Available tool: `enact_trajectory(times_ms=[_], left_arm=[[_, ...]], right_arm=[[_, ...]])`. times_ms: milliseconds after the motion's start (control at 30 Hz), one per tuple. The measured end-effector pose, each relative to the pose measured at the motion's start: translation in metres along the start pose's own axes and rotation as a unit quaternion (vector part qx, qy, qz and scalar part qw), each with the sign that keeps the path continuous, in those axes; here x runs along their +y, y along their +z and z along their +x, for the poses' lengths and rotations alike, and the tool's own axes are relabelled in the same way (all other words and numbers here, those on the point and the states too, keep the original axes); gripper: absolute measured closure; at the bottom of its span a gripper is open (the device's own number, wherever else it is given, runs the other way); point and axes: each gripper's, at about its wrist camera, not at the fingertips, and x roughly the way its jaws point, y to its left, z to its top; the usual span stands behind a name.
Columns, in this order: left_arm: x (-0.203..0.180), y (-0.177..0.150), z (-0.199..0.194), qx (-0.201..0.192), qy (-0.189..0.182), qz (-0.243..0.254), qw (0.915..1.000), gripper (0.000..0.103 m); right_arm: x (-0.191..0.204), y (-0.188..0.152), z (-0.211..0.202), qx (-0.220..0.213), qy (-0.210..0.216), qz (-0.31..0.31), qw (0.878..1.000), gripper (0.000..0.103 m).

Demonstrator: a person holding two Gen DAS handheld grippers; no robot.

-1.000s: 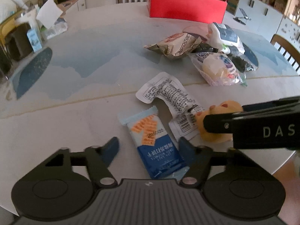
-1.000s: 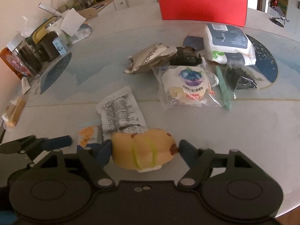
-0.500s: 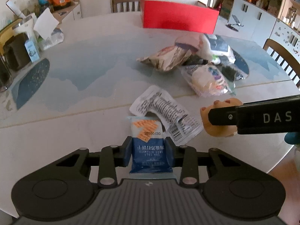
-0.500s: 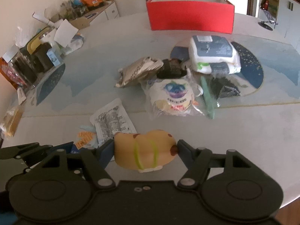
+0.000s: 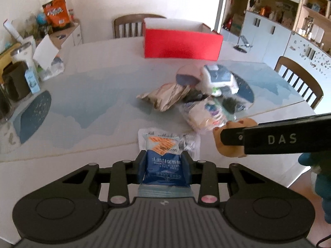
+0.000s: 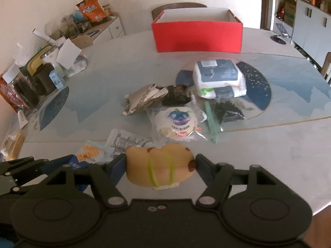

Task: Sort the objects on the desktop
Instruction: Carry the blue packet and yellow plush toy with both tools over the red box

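Left gripper [image 5: 164, 161] is clamped narrow on a blue snack packet [image 5: 164, 165]; both fingers press its sides, and the packet's orange-printed top end sticks out fwd past the fingertips. Packet looks lifted off the table [image 5: 93, 95], w/ a white printed wrapper [image 5: 190, 144] lying flat just beyond and partly behind it.

Right gripper [image 6: 160, 165] holds a tan squishy toy [image 6: 159, 165] w/ two green stripes, jaws fairly wide apart bc the toy fills the gap; a brown nub on its right end touches the right finger. In the left wrist view the same toy pokes out from behind the right gripper's black side bar, just right of the packet. A blue-gloved hand [image 5: 318, 177] shows at the right edge there.

Mid-table sits the pile: crumpled tan foil bag [image 6: 144, 99], clear bag w/ a blueberry-print bun [image 6: 178, 124], green stick [image 6: 211, 124] beside it, dark crinkly bag [image 6: 229, 109], and a white/grey wipes pack [image 6: 219, 80] at the back. Beyond the pile, near the far edge, stands an open red box [image 6: 196, 36], well apart from both grippers. Left edge of table has jars, a cup and a white card; blurry, can't tell details. Wooden chair [image 5: 132, 25] behind the box.
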Motion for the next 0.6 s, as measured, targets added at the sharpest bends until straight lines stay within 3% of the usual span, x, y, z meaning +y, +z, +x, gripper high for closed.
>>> enact_trajectory(times_ms=[300,600], left_arm=[[-0.012,0.022,-0.016,-0.033,-0.018,0.015,0.9992,0.069],[-0.018,0.040,-0.026,-0.062,-0.030,0.023,0.9974,0.069]], right_arm=[[-0.005,0.007,-0.022,-0.023,-0.016,0.017,0.999,0.032],[-0.019,0.020,-0.054,-0.073,-0.040,0.035,0.996,0.032]])
